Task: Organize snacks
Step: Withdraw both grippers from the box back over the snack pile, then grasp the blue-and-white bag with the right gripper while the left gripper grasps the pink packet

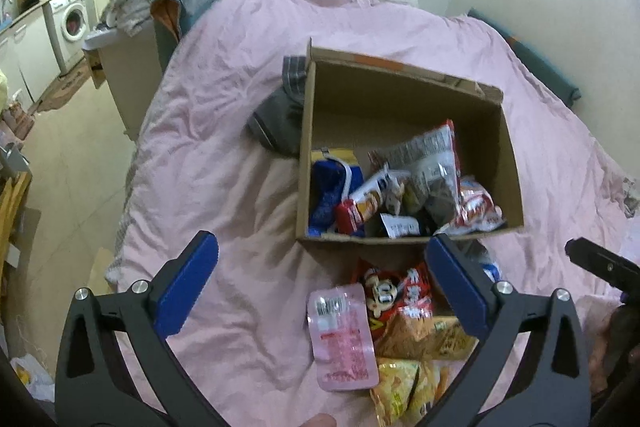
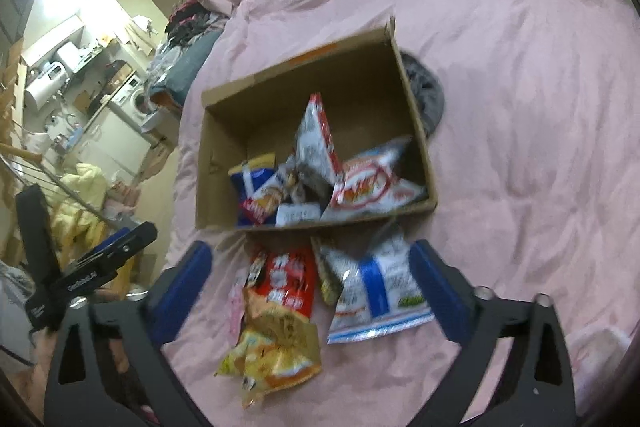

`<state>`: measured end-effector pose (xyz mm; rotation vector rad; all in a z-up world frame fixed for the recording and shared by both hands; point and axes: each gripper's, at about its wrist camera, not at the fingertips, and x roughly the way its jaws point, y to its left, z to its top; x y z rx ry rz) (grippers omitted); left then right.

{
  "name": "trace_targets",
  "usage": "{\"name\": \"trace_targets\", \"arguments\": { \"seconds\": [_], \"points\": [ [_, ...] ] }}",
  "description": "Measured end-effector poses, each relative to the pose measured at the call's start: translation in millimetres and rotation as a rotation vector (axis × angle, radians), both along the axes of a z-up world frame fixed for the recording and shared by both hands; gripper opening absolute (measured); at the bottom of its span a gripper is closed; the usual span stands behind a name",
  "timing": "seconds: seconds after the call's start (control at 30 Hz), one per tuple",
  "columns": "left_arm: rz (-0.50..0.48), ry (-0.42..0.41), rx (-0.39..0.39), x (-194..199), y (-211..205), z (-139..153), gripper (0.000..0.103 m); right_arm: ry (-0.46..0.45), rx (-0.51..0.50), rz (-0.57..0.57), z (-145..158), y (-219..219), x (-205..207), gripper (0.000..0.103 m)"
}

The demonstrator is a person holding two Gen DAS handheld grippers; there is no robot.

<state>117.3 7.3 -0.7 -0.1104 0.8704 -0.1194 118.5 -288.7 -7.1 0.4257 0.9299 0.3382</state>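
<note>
Snacks are split between two spots right now. A cardboard box (image 1: 404, 95) sits open on the pink blanket (image 1: 224, 115) of the bed, and it's already got a jumble inside: a blue bag (image 1: 332, 187) at the left wall, a red-and-white pack (image 2: 370, 185) leaning at the right, and a tall silvery bag (image 1: 434, 163) standing up in the middle, plus a few smaller ones I can't make out.

Just in front of the box's near wall lies a loose pile on the blanket: a red bag (image 2: 292, 281), a yellow bag (image 2: 272, 351) overlapping its near end, a white-and-blue bag (image 2: 376, 295) to the right of those, and a flat pink pack (image 1: 344, 339) on the left side.

Left gripper (image 1: 320, 291) is spread wide, holding nothing, hovering over the pile with the pink pack between its blue pads. Right gripper (image 2: 310, 287) is also wide apart and empty, straddling the red and white-and-blue bags from above. A washing machine (image 1: 70, 21) shows far off left.
</note>
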Motion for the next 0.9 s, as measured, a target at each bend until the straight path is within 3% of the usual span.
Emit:
{"name": "trace_targets", "arguments": {
  "seconds": [0.13,0.3,0.53,0.7,0.9],
  "points": [
    [-0.001,0.027,0.009,-8,-3,-6,0.103,0.057,-0.016,-0.001,-13,-7,-5,0.103],
    [0.015,0.076,0.020,-16,-6,-16,0.103,0.101,-0.013,-0.095,-22,-34,-13,0.103],
    [0.041,0.160,-0.007,-15,-3,-29,0.103,0.274,0.047,-0.144,-57,-51,-6,0.103],
    [0.061,0.191,-0.012,-12,4,-33,0.103,0.381,-0.034,-0.100,-85,-27,19,0.103],
    [0.096,0.257,-0.048,-6,20,-45,0.103,0.414,-0.216,0.019,-107,13,53,0.103]
  ]
}}
